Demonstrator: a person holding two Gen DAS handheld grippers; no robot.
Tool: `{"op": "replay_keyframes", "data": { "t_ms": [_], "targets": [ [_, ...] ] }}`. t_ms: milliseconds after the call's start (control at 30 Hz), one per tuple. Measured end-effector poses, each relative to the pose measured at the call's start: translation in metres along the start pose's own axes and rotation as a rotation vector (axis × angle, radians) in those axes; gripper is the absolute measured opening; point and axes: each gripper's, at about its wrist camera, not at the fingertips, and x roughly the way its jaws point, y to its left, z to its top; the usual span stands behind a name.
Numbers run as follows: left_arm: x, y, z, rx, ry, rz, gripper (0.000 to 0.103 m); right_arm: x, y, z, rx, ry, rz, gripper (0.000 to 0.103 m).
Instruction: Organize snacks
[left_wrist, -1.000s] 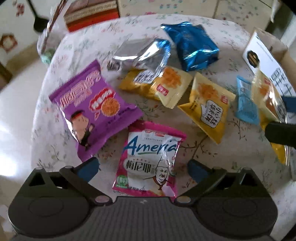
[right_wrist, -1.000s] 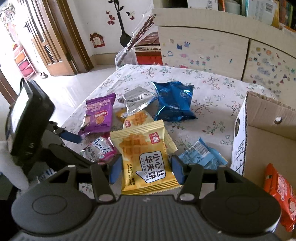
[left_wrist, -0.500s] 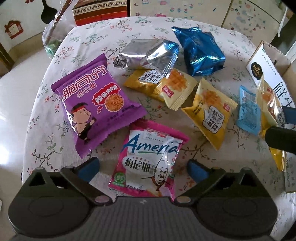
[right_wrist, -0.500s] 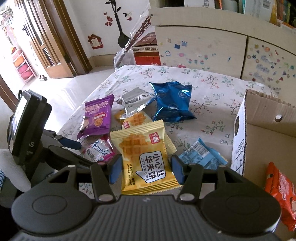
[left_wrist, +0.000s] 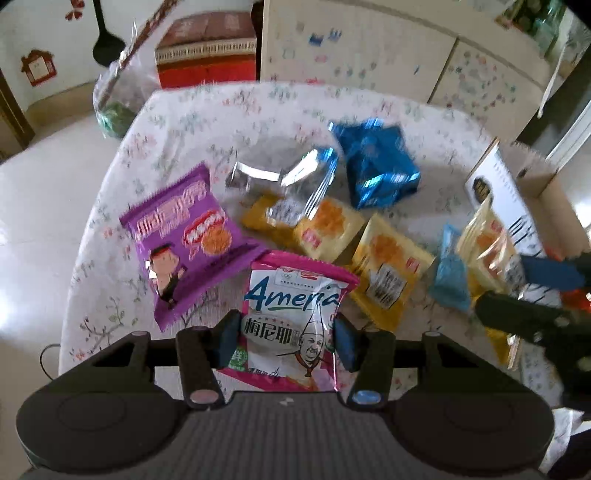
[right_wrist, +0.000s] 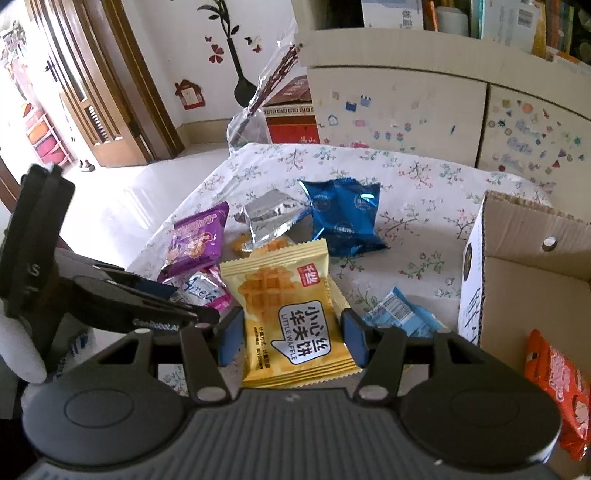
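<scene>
Floral tablecloth strewn with snacks; left fingers clamp pink packet, right fingers clamp waffle packet

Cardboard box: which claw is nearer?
Right. The right claw, shut on the yellow waffle pack, sits beside the cardboard box; the left claw grips the pink packet farther away.

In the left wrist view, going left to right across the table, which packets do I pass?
Purple packet → pink Ameria packet, held in the left gripper → yellow waffle packet → light blue packet → yellow packet in the right gripper.
</scene>
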Motion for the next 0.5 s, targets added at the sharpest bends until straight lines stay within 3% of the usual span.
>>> {"op": "replay_keyframes", "data": {
  "t_ms": [267, 500],
  "targets": [
    [-0.036, -0.013, 0.019, -0.03, -0.118, -0.037, 0.058, -0.023, -0.001, 0.011, 0.018, -0.063, -0.001, 0.058],
    [-0.049, -0.021, 0.03, -0.057, -0.162, -0.065, 0.058, -0.049, -0.009, 0.02, 0.055, -0.134, -0.01, 0.058]
  ]
}}
